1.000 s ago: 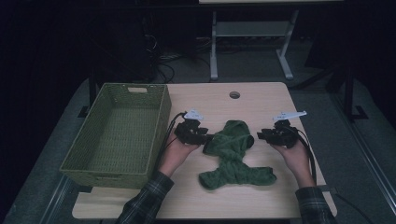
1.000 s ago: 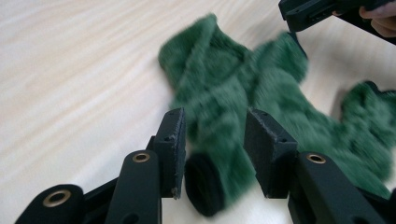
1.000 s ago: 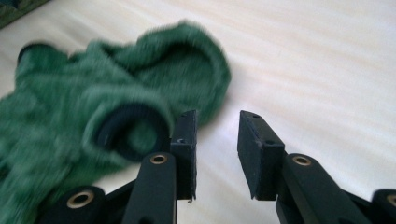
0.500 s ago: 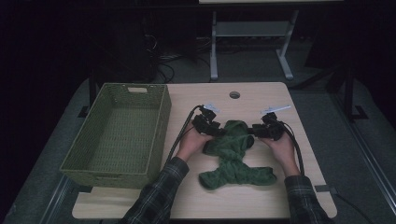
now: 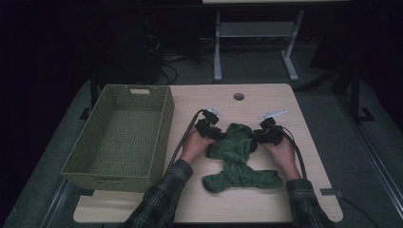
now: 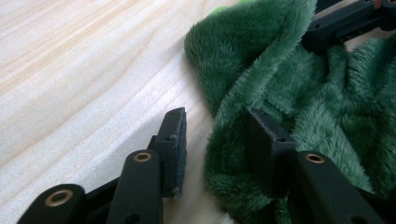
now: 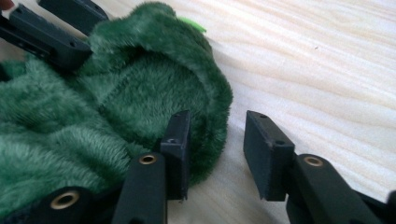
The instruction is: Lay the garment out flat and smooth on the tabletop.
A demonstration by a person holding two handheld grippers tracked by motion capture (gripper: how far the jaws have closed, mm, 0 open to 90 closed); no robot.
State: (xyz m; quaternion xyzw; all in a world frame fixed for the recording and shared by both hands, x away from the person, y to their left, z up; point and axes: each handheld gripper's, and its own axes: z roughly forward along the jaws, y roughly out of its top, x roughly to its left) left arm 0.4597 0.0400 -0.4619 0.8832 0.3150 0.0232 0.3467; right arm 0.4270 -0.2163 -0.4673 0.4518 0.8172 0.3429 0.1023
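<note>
Two grippers flank a green fleece cloth [image 5: 237, 159] lying on the wooden table [image 5: 304, 199]. Left gripper [image 5: 215, 135] and right gripper [image 5: 260, 137], jaws just closing, each straddle a cloth edge, one jaw on fabric, unclamped. Woven basket [image 5: 119, 133] stands left; dark room behind.
</note>
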